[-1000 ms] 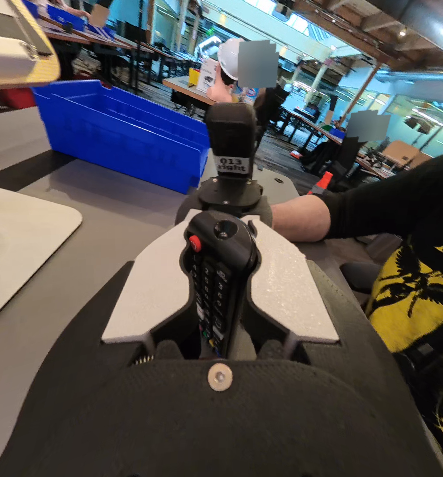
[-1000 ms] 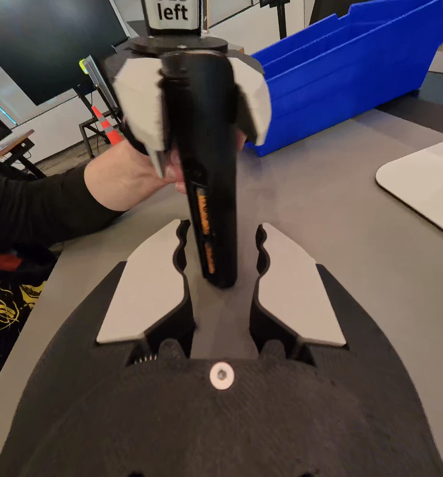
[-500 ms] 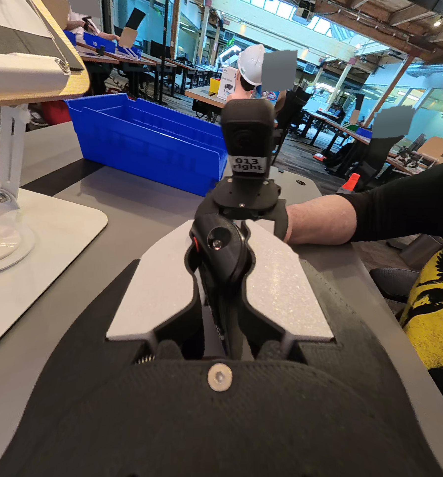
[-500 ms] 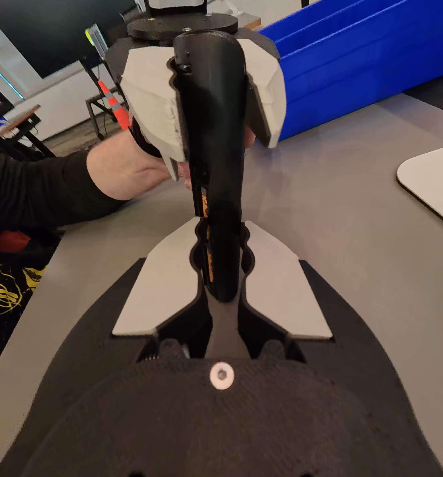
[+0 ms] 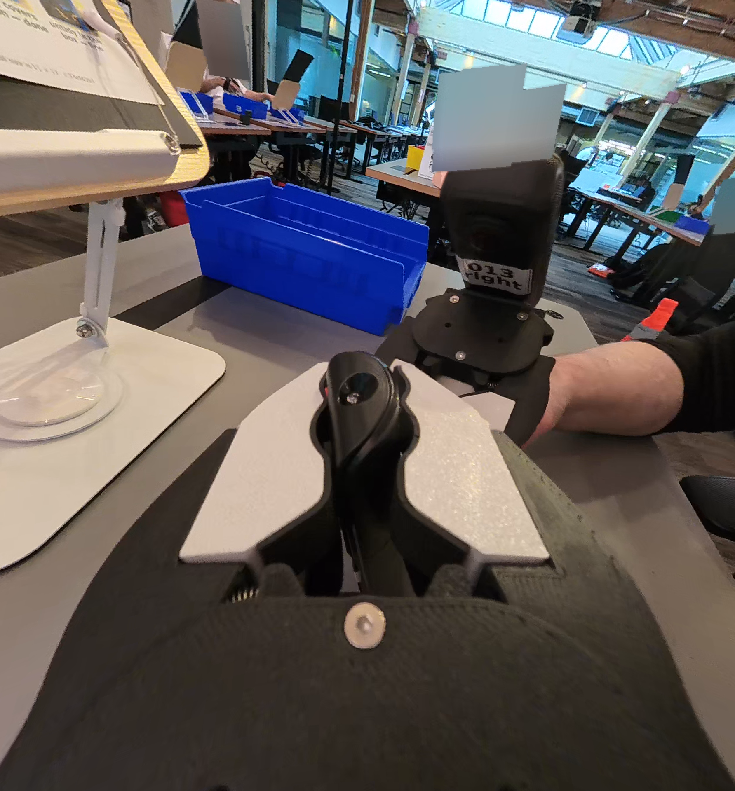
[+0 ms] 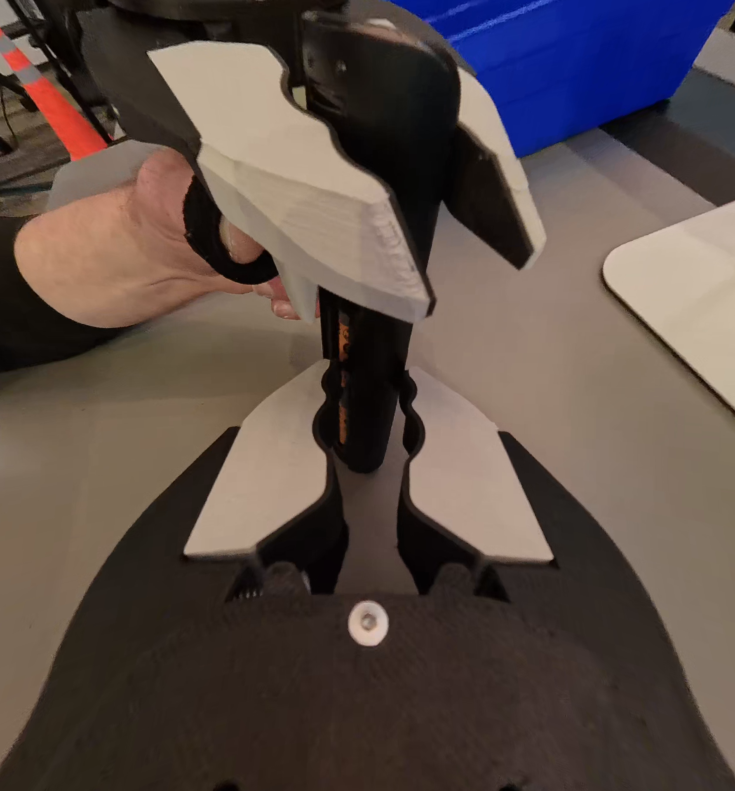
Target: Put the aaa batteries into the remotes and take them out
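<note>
A black remote (image 5: 359,402) is clamped edge-on between the white fingers of my left gripper (image 5: 361,368), with its rounded end pointing away from me. In the right wrist view the same remote (image 6: 382,179) hangs down out of the left gripper (image 6: 297,205). An orange battery (image 6: 343,342) shows in its open back compartment. My right gripper (image 6: 363,372) is shut around the remote's lower end. The right gripper also shows in the left wrist view (image 5: 481,334), just behind the remote, held by a hand.
A blue bin (image 5: 314,252) stands at the back of the grey table (image 5: 271,342). A white stand base (image 5: 78,428) lies to the left and shows at the right in the right wrist view (image 6: 699,299). An orange cone (image 6: 44,94) stands off the table. Spacing between my two grippers at the tips: around 8 cm.
My right gripper went from open to shut around the remote's lower end and moved closer. My left gripper rolled the remote, so its buttons turned out of view.
</note>
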The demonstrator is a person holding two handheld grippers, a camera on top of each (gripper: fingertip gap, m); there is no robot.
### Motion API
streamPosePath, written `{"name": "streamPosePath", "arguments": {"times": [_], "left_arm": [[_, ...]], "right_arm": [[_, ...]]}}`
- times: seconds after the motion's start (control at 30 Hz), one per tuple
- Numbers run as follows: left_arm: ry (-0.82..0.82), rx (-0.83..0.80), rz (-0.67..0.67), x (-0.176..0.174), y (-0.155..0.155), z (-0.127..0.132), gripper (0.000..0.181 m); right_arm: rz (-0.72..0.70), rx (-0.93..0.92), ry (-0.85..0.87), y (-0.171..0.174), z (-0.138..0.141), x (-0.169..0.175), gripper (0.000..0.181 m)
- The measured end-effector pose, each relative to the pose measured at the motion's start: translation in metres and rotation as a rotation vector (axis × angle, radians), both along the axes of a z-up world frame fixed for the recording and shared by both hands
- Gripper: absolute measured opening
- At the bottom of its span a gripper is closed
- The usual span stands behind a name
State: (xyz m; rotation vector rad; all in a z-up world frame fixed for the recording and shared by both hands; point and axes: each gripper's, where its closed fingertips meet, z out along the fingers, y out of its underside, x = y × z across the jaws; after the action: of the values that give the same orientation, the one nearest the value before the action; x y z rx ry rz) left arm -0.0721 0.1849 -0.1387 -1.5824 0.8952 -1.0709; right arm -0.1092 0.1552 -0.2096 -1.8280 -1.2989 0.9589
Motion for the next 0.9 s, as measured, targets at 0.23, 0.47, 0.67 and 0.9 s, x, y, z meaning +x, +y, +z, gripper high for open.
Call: {"name": "streamPosePath", "arguments": {"times": [0.23,0.47,0.67,0.9], "left_arm": [[-0.012,0.005,0.012,0.001,0.000,0.002,0.026],[-0.058,-0.007,0.061,-0.006,0.009,0.001,0.026],[-0.021,0.050,0.074,-0.009,0.007,0.002,0.026],[-0.052,-0.001,0.095,-0.013,0.015,-0.005,0.028]], "right_arm": [[-0.027,0.034,-0.095,0.002,-0.003,0.002,0.026],[0.008,0.069,-0.277,0.006,-0.008,0.002,0.027],[-0.041,0.040,-0.152,0.003,-0.007,-0.003,0.026],[-0.113,0.038,-0.017,0.011,0.013,0.004,0.034]]}}
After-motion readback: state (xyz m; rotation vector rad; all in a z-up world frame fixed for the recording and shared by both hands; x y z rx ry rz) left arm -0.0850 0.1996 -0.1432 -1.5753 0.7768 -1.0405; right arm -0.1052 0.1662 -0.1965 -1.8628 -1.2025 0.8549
